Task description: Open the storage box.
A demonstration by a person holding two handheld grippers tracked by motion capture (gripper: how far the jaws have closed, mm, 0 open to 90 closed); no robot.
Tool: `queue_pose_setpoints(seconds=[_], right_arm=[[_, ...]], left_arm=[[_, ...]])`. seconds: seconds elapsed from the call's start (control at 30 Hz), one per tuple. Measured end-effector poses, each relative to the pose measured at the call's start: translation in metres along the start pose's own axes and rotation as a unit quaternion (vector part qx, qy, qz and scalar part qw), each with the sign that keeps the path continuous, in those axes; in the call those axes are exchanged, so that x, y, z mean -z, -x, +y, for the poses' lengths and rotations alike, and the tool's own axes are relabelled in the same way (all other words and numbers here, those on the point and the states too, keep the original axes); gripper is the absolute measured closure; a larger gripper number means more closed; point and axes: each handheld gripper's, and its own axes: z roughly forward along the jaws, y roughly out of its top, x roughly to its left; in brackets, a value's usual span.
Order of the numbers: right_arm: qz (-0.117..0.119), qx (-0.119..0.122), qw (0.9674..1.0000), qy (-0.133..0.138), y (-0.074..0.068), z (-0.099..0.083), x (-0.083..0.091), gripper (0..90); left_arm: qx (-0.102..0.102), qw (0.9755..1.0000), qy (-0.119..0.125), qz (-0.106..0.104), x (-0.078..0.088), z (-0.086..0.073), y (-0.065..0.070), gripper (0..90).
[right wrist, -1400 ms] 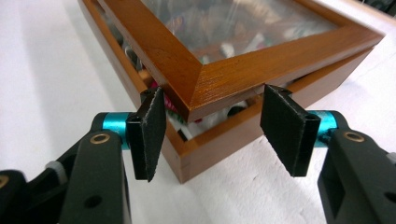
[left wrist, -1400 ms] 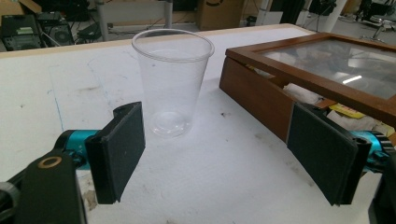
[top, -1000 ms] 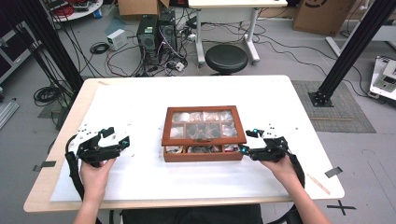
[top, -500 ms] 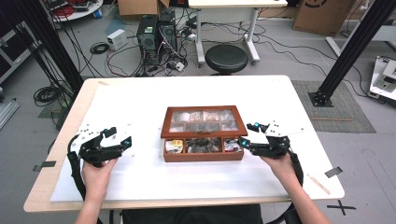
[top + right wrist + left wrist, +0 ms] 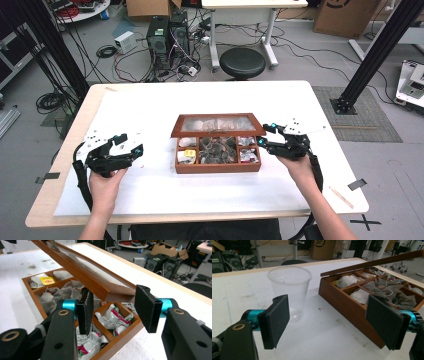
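We have a wooden tea box (image 5: 218, 162) mid-table, and its glass-paned lid (image 5: 218, 125) is now tipped up off the front rim; a second ago it lay flat and shut. The right gripper (image 5: 261, 141) sits at the lid's right front corner. In the right gripper view, the lid corner (image 5: 120, 293) lies between the jaws, which have just been closing; they look clamped across the wooden frame, though contact at the far pad is partly hidden. The right hand (image 5: 299, 166) has come up a little with it, so we read this as the lid being lifted on its back hinge.

The compartments are now exposed: wrapped tea bags (image 5: 113, 317) in the near cells, a yellow-labelled bag (image 5: 190, 153) on the left side, and loose grey sachets (image 5: 216, 150) in the middle.

The left gripper (image 5: 134, 148) hovers over the table left of the box, jaws wide apart and holding nothing. In the left gripper view, a clear plastic cup (image 5: 290, 291) stands upright and empty between its jaws and beyond them, just beside the box wall (image 5: 348, 307).

We judge that the lid is only part-way open. It needs to swing further back before a bag can be picked for the cup. A slip at the corner would drop it shut.
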Motion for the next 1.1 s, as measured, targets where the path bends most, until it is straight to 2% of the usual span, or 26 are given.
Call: queue_pose_setpoints(seconds=[0.17, 0.27, 0.7, 1.1], right_arm=[[0.000, -0.007, 1.0000, 0.003, 0.004, 0.006, -0.002, 50.9], [0.001, -0.019, 0.9998, 0.011, 0.008, 0.011, -0.003, 50.9], [0.010, -0.055, 0.9980, 0.032, 0.025, 0.027, -0.010, 50.7], [0.008, -0.086, 0.9952, 0.046, 0.035, 0.038, -0.016, 51.0]], left_arm=[[-0.027, 0.9996, -0.010, -0.006, -0.004, 0.006, 0.010, 19.7], [-0.036, 0.9992, -0.013, -0.011, -0.005, 0.008, 0.013, 19.6], [-0.034, 0.9989, -0.010, -0.030, -0.005, 0.014, 0.016, 19.7], [-0.043, 0.9975, -0.015, -0.054, -0.008, 0.022, 0.023, 19.6]])
